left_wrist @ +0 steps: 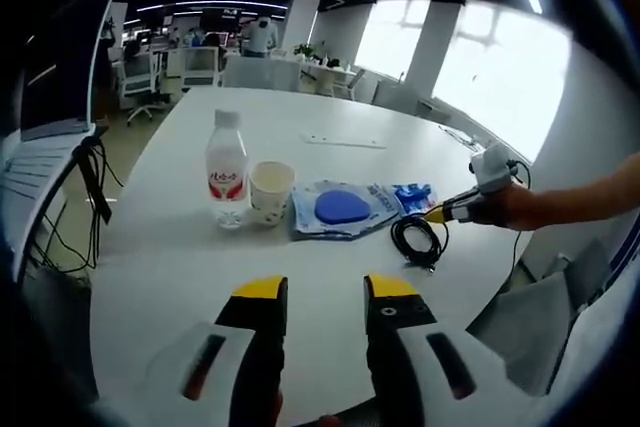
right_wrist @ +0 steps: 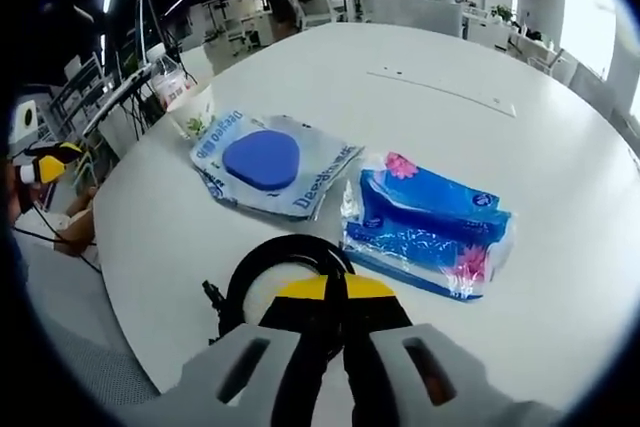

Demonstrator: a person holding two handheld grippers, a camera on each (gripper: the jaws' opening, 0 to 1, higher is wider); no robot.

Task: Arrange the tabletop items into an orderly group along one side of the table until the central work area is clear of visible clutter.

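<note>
Black coiled cable (right_wrist: 285, 272) at lower centre, apparently pinched by the closed right gripper (right_wrist: 335, 292), beside blue tissue pack (right_wrist: 430, 232) and blue-disc pouch (right_wrist: 265, 162); left gripper (left_wrist: 325, 297) parted, bottle (left_wrist: 226, 169) and paper cup (left_wrist: 270, 192) mid-frame.

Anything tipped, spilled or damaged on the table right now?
Nothing stands out. The clear plastic water bottle and white paper cup stand upright; the blue-disc packet and blue tissue pack lie flat, slightly askew. The right gripper is closed at the coiled black cable.
</note>
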